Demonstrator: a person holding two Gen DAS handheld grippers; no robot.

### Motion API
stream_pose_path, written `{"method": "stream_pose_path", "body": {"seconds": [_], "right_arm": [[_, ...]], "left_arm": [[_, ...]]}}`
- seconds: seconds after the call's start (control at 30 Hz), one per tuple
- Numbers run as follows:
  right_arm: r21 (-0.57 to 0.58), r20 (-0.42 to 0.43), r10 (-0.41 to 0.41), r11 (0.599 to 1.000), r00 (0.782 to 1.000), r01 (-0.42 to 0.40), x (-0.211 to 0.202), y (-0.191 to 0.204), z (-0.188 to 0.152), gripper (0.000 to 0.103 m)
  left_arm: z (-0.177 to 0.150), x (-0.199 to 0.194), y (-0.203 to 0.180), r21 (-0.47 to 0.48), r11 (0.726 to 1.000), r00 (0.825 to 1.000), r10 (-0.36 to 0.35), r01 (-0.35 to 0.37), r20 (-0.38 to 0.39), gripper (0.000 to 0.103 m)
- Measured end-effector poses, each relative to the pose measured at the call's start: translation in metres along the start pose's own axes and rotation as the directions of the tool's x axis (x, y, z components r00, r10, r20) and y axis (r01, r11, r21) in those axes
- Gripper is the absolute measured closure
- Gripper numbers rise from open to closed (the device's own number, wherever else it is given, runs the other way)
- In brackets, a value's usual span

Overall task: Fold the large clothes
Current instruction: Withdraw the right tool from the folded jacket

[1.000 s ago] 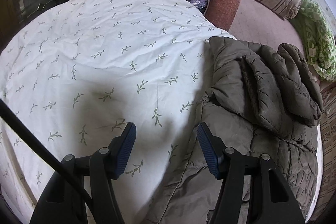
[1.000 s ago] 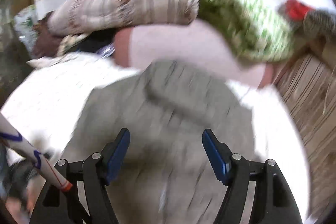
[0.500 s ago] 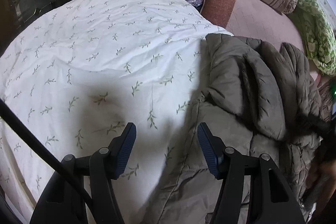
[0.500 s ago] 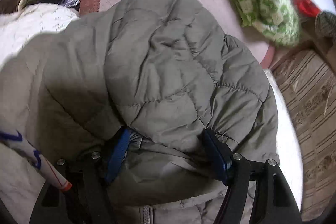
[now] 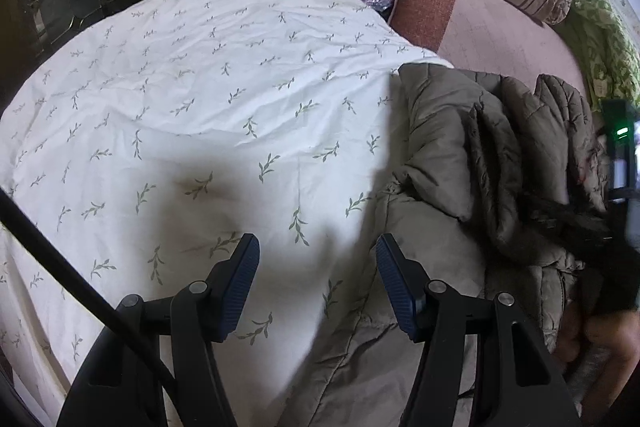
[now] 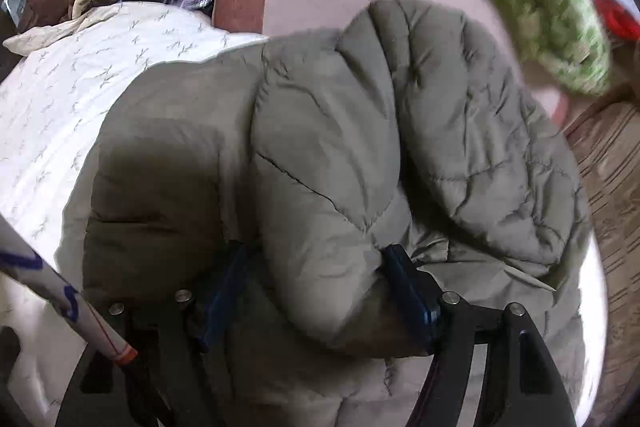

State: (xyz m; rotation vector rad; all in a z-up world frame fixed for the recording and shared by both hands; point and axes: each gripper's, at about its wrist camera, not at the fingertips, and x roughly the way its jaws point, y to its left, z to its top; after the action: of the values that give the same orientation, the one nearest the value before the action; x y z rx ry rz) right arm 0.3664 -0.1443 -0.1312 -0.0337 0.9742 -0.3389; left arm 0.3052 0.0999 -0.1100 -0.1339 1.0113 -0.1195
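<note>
A bed (image 5: 224, 95) under a leaf-print sheet carries the olive puffer jacket (image 6: 320, 167), partly folded, sleeve doubled over. Right gripper (image 6: 316, 291) jaws clamp that padded fold; left gripper (image 5: 318, 275) jaws gape empty. Further folds probably remain.

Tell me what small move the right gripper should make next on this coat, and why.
Probably close the right gripper: a puffy fold of the olive coat already bulges between its fingers, though whether they pinch it is unclear. The left gripper hangs open over the leaf-print sheet, holding nothing.
</note>
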Motion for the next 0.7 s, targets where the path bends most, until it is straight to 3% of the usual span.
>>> {"method": "stream_pose_path", "body": {"seconds": [0.07,0.13,0.2,0.27,0.33,0.37,0.4,0.43,0.5,0.7], "right_arm": [[0.003,0.023,0.047,0.999,0.999,-0.047,-0.017,-0.007,0.001,0.03],[0.018,0.103,0.09,0.996,0.991,-0.092,-0.047,-0.023,0.0,0.031],[0.039,0.179,0.047,0.998,0.983,-0.055,-0.068,-0.048,-0.002,0.03],[0.085,0.195,-0.012,0.996,0.981,-0.004,-0.069,-0.075,-0.005,0.024],[0.12,0.124,-0.061,0.992,0.99,0.046,-0.049,-0.097,-0.015,0.022],[0.119,0.038,-0.064,0.991,0.997,0.059,-0.029,-0.105,-0.02,0.022],[0.118,-0.089,-0.038,0.992,0.995,0.048,-0.003,-0.115,-0.031,0.022],[0.144,-0.119,-0.006,0.989,0.993,0.023,0.003,-0.122,-0.039,0.025],[0.254,-0.066,0.068,0.966,0.995,-0.05,-0.016,-0.147,-0.058,0.024],[0.291,-0.023,0.108,0.952,0.994,-0.097,-0.096,-0.215,-0.12,0.023]], "left_arm": [[0.001,0.001,0.001,-0.007,1.0,1.0,-0.018,0.018,-0.008,0.043],[0.001,0.0,-0.001,-0.001,1.0,1.0,-0.016,0.016,-0.001,0.043],[0.0,-0.002,-0.004,0.006,1.0,1.0,-0.017,0.017,0.003,0.043],[-0.001,-0.001,-0.007,0.018,1.0,1.0,-0.013,0.013,0.004,0.043],[-0.003,0.001,-0.012,0.04,0.999,1.0,-0.002,0.002,0.0,0.043],[-0.004,0.002,-0.013,0.045,0.999,1.0,0.0,0.0,-0.002,0.043],[-0.004,0.003,-0.015,0.053,0.999,1.0,0.007,-0.006,-0.003,0.043],[-0.005,0.003,-0.015,0.06,0.998,1.0,0.013,-0.012,-0.004,0.043],[-0.008,0.001,-0.013,0.058,0.998,1.0,0.01,-0.01,0.0,0.043],[-0.014,-0.016,-0.008,0.054,0.997,0.999,-0.051,0.05,0.01,0.043]]}}
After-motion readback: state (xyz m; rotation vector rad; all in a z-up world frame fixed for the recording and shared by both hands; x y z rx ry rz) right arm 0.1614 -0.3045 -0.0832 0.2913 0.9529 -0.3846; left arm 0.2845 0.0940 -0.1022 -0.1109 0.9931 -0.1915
